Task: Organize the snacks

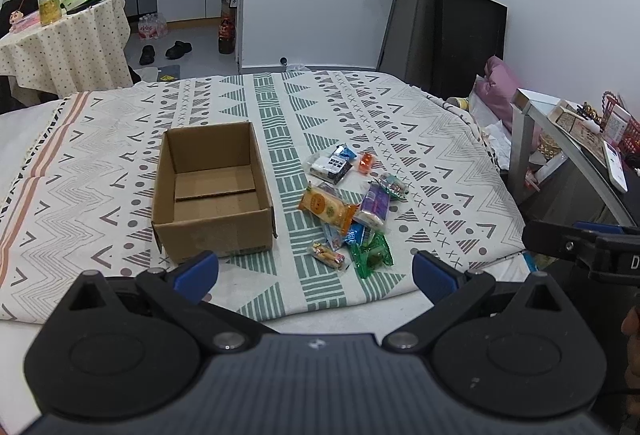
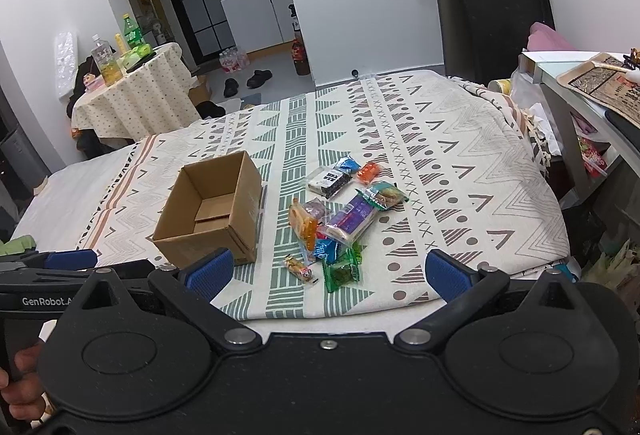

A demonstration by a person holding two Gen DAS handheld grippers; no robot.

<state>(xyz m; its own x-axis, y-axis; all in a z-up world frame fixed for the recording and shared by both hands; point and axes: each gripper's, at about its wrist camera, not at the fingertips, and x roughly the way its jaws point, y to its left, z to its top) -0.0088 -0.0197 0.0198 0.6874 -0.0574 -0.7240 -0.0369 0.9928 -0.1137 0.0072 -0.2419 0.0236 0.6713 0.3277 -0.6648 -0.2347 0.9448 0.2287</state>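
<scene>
An open, empty cardboard box sits on a patterned cloth. To its right lies a loose pile of several wrapped snacks: an orange cracker pack, a purple pack, a black-and-white pack, a small orange sweet, a green pack. My left gripper is open and empty, held near the cloth's front edge. My right gripper is open and empty, to the right of the left one.
A round table with bottles stands at the back left. A black chair is behind the cloth. A cluttered glass desk stands close on the right. The right gripper shows in the left wrist view.
</scene>
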